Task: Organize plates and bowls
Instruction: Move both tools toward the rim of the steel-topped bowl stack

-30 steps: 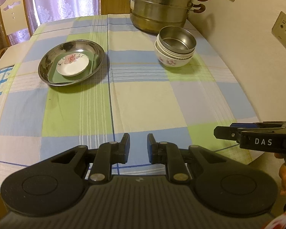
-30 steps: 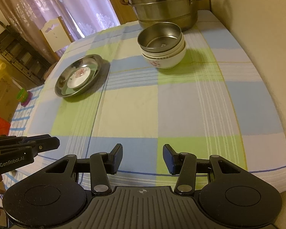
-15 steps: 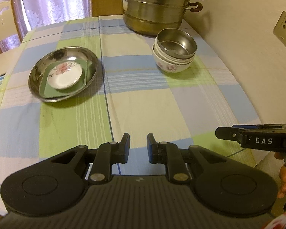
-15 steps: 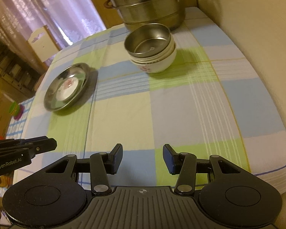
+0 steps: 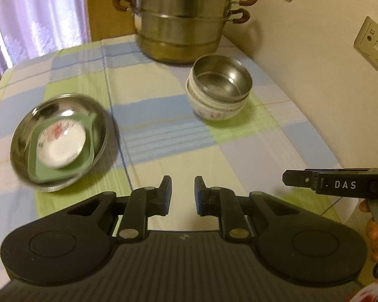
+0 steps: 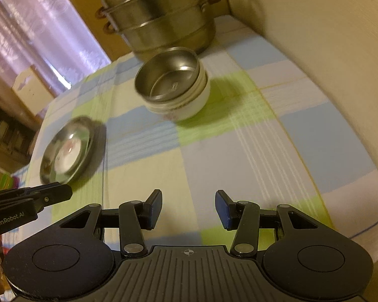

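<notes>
**Fig.: Both grippers over the near table edge, dishes already nested by kind**

Left to right, as I see it thru my two wrist cams.

(a) Steel plate (image 5: 59, 141), left half of table (image 5: 179, 156): holds a green square dish (image 5: 88, 159) w/ a small white floral saucer (image 5: 61, 144) on top. Flat items nest largest-down, so the pile sits stable.

(b) My left gripper (image 5: 182, 192): narrow gap, nothing btwn pads, above the cloth, just right of the plate.

(c) Bowl stack (image 5: 219, 90), right-centre, just in front of the steamer pot (image 5: 184, 22): steel bowl (image 5: 221, 80) inside white floral bowls, again grouped by shape.

(d) My right gripper (image 6: 187, 207): jaws about half open, empty, aimed toward the bowls but well short of them.

Judgement: sorting looks near done; neither tool carries anything.
</notes>
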A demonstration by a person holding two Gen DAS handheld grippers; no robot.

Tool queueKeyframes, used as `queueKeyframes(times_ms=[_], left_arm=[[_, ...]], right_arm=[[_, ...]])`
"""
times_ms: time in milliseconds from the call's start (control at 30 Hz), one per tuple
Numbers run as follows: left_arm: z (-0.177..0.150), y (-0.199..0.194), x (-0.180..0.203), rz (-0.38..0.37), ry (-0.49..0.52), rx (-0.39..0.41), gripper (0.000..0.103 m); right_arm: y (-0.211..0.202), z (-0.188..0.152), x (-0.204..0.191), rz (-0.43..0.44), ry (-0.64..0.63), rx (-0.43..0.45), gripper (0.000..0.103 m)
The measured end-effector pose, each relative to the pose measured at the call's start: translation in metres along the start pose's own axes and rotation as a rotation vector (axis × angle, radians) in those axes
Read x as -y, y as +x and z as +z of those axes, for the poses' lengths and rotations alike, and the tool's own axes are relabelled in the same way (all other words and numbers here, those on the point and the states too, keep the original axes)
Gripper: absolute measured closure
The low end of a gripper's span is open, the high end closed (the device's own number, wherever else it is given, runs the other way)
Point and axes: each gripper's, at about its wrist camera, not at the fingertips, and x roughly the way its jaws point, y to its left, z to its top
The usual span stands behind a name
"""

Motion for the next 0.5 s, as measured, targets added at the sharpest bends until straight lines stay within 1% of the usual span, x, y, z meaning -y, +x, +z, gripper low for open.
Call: queueKeyframes(times_ms=[133,267,367,500], left_arm=[[0.02,0.012,0.0,-0.018,0.022,0.038,0.087],[0.042,0.023,0.003,-0.037,0.027,0.085,0.087],[0.06,0.036,0.007,-0.034,0.029,0.121,0.087],[0.082,0.054,0.011,-0.015,0.01,0.149,0.087]], right_arm=[[0.003,0.015,0.002,-0.016,0.004,0.061,0.056],[0.006,0.037,0.004,-0.023,-0.014,0.128,0.056],[0.011,0.058,0.006,-0.017,-0.045,0.184,0.056],[0.025,0.086,0.009,-0.007,-0.081,0.223,0.056]])
